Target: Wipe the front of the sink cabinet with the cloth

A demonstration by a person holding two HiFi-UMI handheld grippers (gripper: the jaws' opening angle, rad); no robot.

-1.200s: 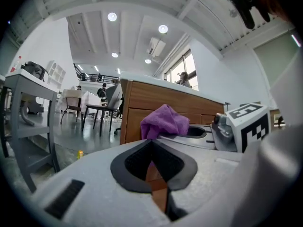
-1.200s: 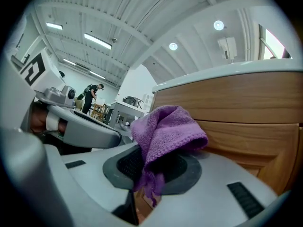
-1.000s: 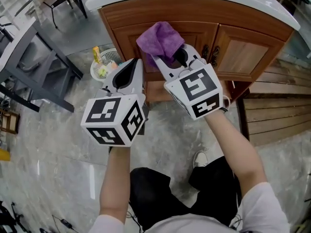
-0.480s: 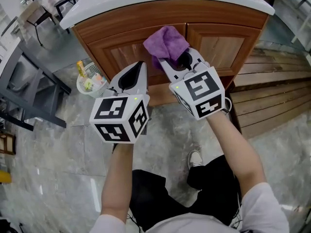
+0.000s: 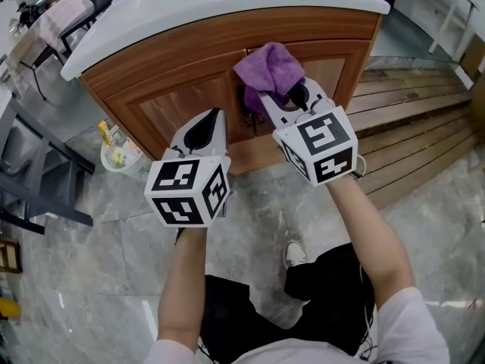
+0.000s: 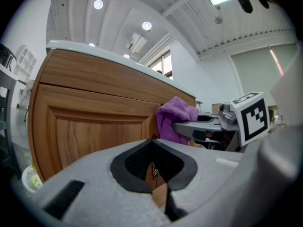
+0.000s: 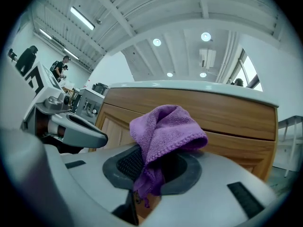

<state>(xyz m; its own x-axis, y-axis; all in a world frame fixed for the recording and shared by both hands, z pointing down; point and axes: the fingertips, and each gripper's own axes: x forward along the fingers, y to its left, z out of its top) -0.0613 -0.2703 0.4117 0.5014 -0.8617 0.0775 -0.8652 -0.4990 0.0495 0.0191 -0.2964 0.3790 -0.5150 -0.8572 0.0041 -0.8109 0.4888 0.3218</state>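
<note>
**Cloth held at the cabinet front, left gripper idle beside it**

The right gripper (image 5: 282, 97) is clenched on the purple cloth (image 5: 269, 67). In the right gripper view the cloth (image 7: 165, 131) bunches out above the closed jaws, with one end trailing down between them. From the head view, the cloth sits high on the front of the sink cabinet (image 5: 182, 105), where the two wooden doors meet, just under the white top (image 5: 189, 14). The left gripper view shows the cloth (image 6: 175, 119) up against the door edge. Whether it actually presses on the wood cannot be told.

The left gripper (image 5: 211, 120) is clenched on nothing. Its jaws meet in a narrow slit in its own view (image 6: 158, 174), and only cabinet wood shows through the slit. It hangs left of the right gripper and a little nearer the person, pointing at the left door and apart from it.

Dark handles (image 5: 250, 111) peek out just beneath the cloth at the seam between the doors.

On the marble floor (image 5: 91, 241) at the cabinet's left end stands a small white basket (image 5: 117, 154) with packets in it. Further left is a dark metal frame (image 5: 30, 180). Wooden slats (image 5: 409, 127) cover the floor to the right of the cabinet. The person's forearms reach forward from the near edge to both grippers.
</note>
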